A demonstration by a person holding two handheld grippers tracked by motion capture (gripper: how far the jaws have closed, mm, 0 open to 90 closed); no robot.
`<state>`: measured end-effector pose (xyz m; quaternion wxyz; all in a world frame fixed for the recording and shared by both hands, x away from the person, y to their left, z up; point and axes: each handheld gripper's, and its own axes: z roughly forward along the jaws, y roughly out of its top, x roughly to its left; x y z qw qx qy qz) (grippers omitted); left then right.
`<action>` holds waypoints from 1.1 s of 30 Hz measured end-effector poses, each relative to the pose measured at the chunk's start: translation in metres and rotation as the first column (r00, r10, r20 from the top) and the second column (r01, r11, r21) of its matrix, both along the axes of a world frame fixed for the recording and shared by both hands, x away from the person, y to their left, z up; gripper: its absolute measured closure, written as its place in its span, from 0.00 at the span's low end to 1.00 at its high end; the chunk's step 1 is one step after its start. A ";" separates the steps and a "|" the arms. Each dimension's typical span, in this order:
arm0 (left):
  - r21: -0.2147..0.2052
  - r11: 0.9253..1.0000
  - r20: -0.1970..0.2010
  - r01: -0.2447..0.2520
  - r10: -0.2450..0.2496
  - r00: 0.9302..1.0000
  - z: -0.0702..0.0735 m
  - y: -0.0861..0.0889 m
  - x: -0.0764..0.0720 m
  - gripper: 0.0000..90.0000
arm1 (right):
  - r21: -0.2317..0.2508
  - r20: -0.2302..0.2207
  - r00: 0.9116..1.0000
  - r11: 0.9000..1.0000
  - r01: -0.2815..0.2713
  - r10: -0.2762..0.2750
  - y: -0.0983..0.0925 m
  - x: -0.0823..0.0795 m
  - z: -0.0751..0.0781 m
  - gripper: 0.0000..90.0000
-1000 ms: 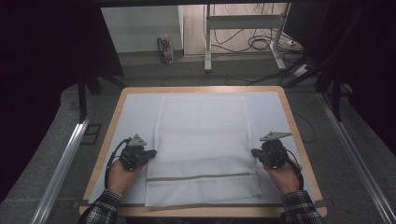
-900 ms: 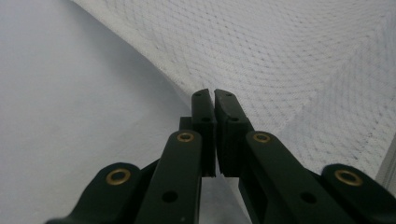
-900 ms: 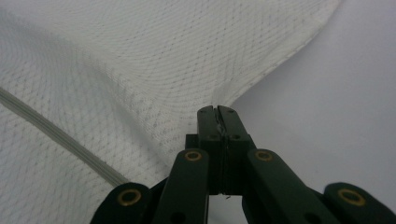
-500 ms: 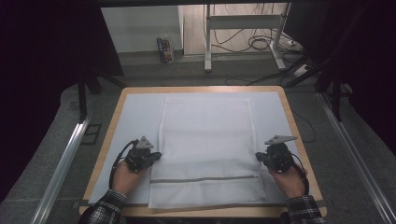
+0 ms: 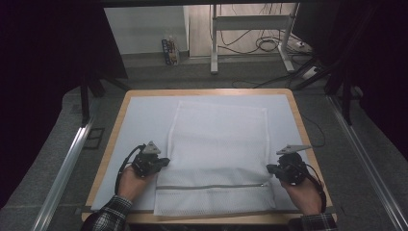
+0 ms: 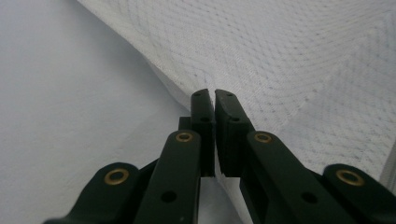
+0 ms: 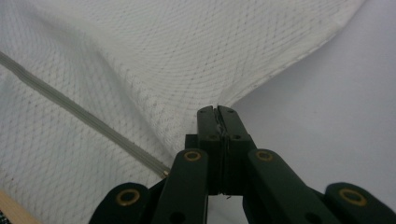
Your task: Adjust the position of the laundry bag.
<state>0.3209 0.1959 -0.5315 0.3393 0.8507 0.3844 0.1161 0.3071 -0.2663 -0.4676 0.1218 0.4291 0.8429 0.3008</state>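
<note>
A white mesh bag (image 5: 216,144) with a grey zipper (image 5: 211,186) near its front end lies flat on a pale mat (image 5: 139,120). My left gripper (image 5: 166,161) is at the bag's left edge, its jaws shut on the mesh hem. In the left gripper view the mesh bag (image 6: 289,56) rises to the pinched left gripper (image 6: 215,95). My right gripper (image 5: 269,168) is shut on the right edge just above the zipper's end. In the right gripper view the mesh bag (image 7: 140,56) tents up into the closed right gripper (image 7: 216,111), with the zipper (image 7: 84,116) running past on the left.
The mat covers a wooden table (image 5: 202,91) whose rim shows all round. Beyond the far edge are a metal stand (image 5: 214,38), floor cables (image 5: 269,45) and a small box (image 5: 169,50). A metal rail (image 5: 62,168) runs along the left.
The right gripper has drifted toward the near edge and a little outward. The bag's zipper end has slid slightly nearer with it. The left gripper has barely moved.
</note>
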 end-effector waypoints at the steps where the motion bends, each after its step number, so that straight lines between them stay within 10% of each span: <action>1: 0.006 1.000 -0.003 -0.012 0.012 1.000 -0.001 0.000 0.001 0.97 | 0.002 0.002 1.000 1.000 0.008 -0.008 -0.001 0.003 -0.002 0.97; 10: 0.024 0.999 -0.013 -0.048 0.048 0.999 -0.001 0.008 0.004 0.96 | 0.035 0.049 0.999 0.999 -0.024 0.022 -0.002 0.034 -0.020 0.97; 22: -0.006 0.999 -0.019 0.042 -0.043 0.999 0.000 -0.002 -0.003 0.87 | -0.024 -0.081 0.996 0.999 0.044 -0.045 -0.018 0.028 -0.027 0.96; 27: -0.081 0.995 0.021 -0.060 0.061 0.998 0.004 0.010 0.006 0.61 | -0.017 0.018 0.996 0.996 0.088 -0.088 -0.021 0.029 -0.018 0.70; 33: -0.092 0.983 0.018 -0.162 0.164 0.986 -0.002 0.014 0.036 0.61 | 0.001 0.121 0.984 0.992 0.129 -0.128 -0.015 0.046 -0.013 0.64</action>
